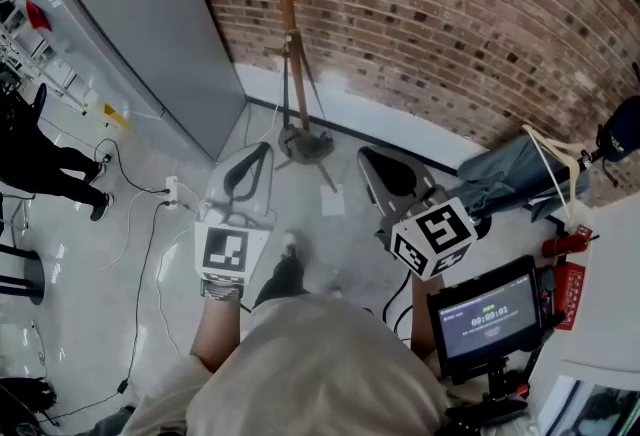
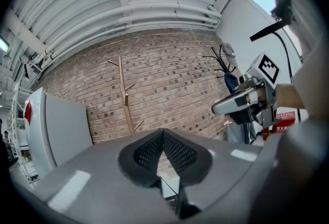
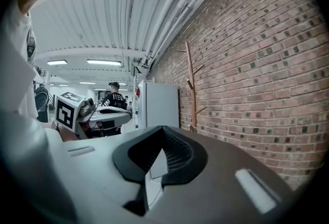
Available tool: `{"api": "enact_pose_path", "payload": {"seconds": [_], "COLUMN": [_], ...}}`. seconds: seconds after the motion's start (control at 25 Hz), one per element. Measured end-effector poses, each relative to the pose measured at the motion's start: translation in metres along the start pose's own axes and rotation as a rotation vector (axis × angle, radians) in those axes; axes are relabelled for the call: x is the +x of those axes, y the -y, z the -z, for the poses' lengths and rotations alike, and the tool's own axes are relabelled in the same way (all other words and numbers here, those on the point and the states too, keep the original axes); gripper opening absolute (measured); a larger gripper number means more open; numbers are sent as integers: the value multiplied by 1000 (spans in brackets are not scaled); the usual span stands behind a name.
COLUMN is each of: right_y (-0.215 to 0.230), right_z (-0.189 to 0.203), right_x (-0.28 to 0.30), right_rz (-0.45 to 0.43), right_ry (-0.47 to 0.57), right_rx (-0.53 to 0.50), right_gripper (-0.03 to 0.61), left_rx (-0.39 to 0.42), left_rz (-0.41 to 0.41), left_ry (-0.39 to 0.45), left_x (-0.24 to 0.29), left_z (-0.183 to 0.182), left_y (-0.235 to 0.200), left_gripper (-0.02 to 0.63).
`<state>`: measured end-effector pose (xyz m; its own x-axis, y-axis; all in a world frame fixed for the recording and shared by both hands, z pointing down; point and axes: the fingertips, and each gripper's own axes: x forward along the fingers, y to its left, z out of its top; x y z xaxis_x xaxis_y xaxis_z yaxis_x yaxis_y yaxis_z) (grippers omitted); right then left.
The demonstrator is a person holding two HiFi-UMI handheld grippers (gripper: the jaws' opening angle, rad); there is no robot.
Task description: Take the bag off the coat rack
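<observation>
Left gripper [image 2: 163, 141] and right gripper [image 3: 163, 138] are both clenched on nothing, jaws together; the bag [image 1: 510, 174] lies off to the right gripper's right, near it but apart. It is a grey-blue, denim-like cloth body with pale straps [image 1: 553, 156] running up from it; what it hangs on I cannot tell; the wooden coat rack [image 1: 287, 34] ahead of both grippers looks bare. Likely soft, floppy and light; best taken by the straps, then lifted up and off.

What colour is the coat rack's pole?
The coat rack pole is light brown wood; the head view shows it best.
</observation>
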<state>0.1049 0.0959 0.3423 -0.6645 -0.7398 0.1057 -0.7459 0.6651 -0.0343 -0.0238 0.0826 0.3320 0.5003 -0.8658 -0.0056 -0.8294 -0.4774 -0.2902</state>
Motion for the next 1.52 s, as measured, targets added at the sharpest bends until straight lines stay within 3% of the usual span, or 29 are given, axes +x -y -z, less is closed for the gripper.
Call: {"api": "enact_pose_path", "payload": {"seconds": [0.44,1.04,1.52], "right_y": [55,124,156], "right_z": [-3,-36,12], "right_x": [52,181,257], "right_rz": [87,192,221], "right_ry": [11,27,-117], "right_rx": [-22,13,-5], "right_gripper": [3,3,25], "left_rx": [-24,-49,-93], "left_rz": [34,70,183], "left_ry": [7,11,-57], "left_x": [64,166,220], "left_z": [29,60,113], "left_y": [-38,-147,-175], "left_gripper": [-2,-2,0]}}
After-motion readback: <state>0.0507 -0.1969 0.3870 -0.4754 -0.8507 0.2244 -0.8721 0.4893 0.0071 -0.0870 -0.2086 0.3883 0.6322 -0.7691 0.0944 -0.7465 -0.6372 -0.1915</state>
